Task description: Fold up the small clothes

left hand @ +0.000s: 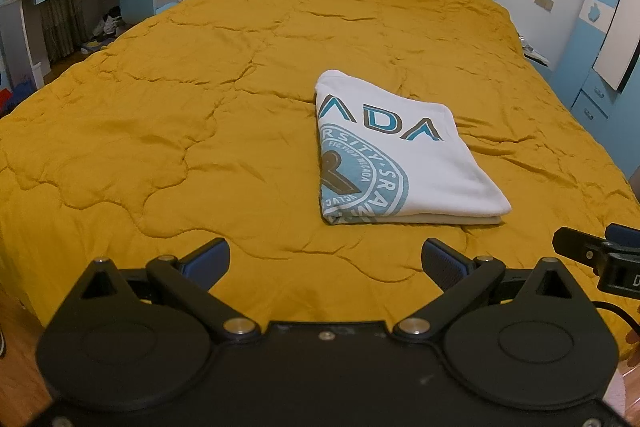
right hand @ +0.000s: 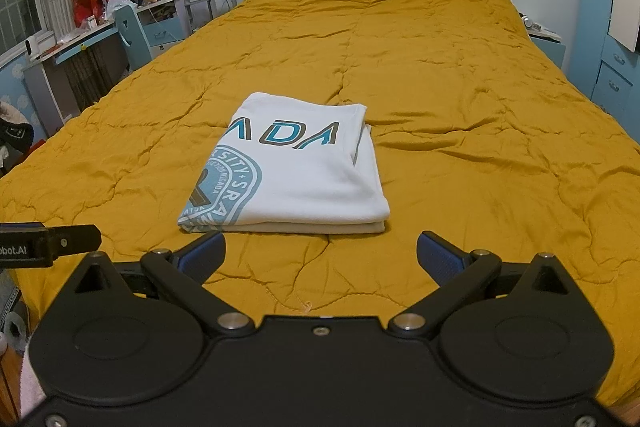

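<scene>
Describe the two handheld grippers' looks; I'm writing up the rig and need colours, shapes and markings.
Both the left gripper and right gripper are matte black, with two round housings, angled link arms on silver pivot pins, and blue ribbed fingers. In the right wrist view, the left gripper's side carries white lettering ending "bot.AI". A black cable shows beside the right one.
</scene>
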Tool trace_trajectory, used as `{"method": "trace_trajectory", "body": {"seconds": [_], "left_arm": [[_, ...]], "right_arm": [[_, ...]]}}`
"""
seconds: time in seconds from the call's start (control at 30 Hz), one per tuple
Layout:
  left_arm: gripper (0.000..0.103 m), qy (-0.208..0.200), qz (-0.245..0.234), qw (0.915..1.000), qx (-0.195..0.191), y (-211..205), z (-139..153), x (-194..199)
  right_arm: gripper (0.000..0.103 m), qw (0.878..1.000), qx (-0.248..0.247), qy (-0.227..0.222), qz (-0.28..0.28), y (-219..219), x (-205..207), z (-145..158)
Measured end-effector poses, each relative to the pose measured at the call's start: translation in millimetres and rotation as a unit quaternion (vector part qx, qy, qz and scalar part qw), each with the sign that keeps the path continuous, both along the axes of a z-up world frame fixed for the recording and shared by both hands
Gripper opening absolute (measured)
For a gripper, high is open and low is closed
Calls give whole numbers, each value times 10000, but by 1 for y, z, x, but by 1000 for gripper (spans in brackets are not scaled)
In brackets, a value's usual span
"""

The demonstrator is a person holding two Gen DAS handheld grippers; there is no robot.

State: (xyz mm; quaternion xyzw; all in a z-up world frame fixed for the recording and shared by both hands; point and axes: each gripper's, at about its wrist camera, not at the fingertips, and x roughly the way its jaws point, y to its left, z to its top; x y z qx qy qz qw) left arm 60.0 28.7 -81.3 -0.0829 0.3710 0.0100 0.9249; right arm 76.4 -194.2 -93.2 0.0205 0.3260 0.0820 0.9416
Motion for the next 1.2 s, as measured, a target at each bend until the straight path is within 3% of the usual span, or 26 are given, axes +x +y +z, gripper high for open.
{"method": "trace_trajectory", "body": {"seconds": [0.53, 0.9, 1.2], "left_arm": [[103, 316, -20, 9994, 115, -2, -4, 10], [103, 269, -10, 9992, 282, -3, -5, 9], [103, 314, -111, 9994, -25, 1, -7, 12]], "right_arm": [[103, 10000, -21, 12, 11, 0, -1, 0], [103, 10000, -37, 47, 56, -1, 1, -4], [103, 10000, -46, 55, 65, 1, 1, -4]]}}
